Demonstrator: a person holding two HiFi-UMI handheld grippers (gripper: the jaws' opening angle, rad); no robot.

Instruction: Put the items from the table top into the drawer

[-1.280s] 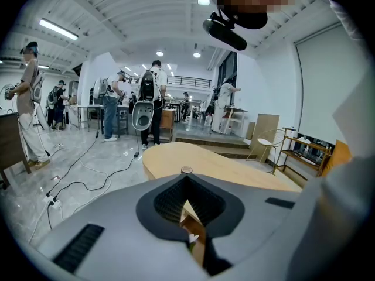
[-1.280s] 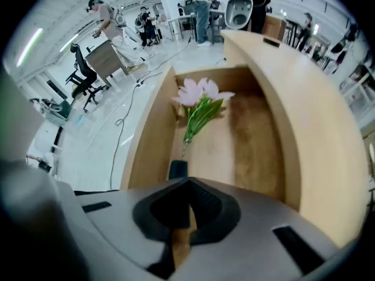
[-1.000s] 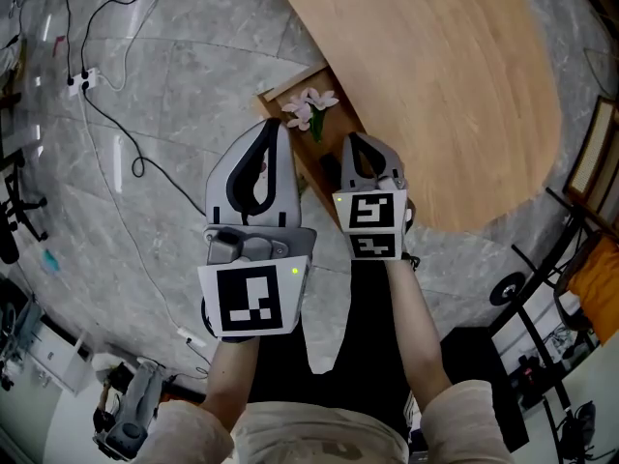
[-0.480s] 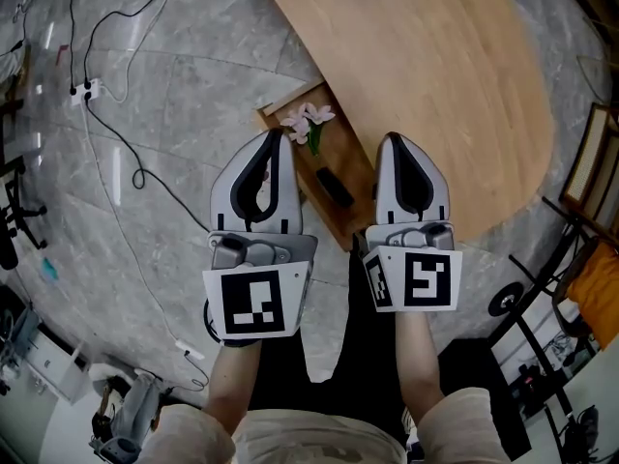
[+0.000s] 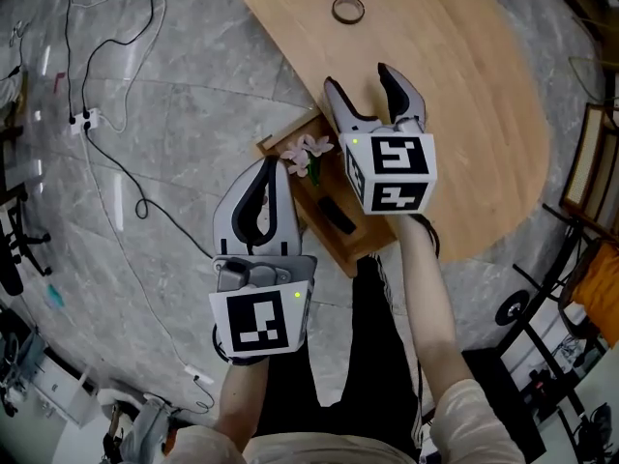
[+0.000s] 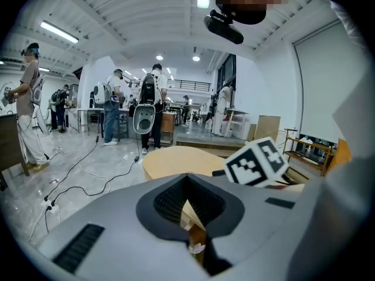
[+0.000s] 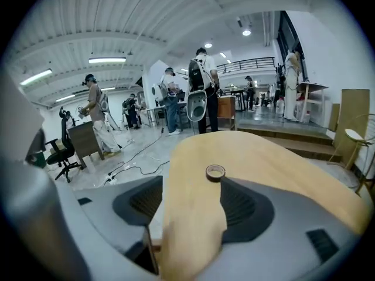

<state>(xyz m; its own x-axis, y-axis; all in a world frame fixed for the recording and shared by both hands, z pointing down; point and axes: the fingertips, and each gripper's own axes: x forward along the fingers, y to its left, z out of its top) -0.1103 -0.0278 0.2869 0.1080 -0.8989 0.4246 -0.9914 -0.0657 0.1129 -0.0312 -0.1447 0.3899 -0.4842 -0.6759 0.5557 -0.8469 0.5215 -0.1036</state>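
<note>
Head view: a roll of tape (image 5: 348, 9) is seen lying flat on the wooden table (image 5: 484, 95), well apart from the open drawer (image 5: 288, 130) under the table's near edge. A pink artificial flower (image 5: 308, 149) and a dark oblong item (image 5: 338, 216) are seen inside the drawer. The right gripper (image 5: 358, 77) is held out over the table top on an outstretched arm and pointed toward the tape. The left gripper (image 5: 272, 162) is kept nearer the body, its tip just beside the drawer's outer side.

Left gripper view: the jaws are shown closed tip to tip with nothing gripped. Through the hollow between the pads a sliver of the drawer and the flower is glimpsed. The tape is not shown here.

Right gripper view: the jaws are shown wide apart, having just been opening, and nothing is held between them. The tape is framed beyond the tips, untouched. Standing people (image 7: 202, 86) are shown far behind the table, which the head view does not reveal
</note>
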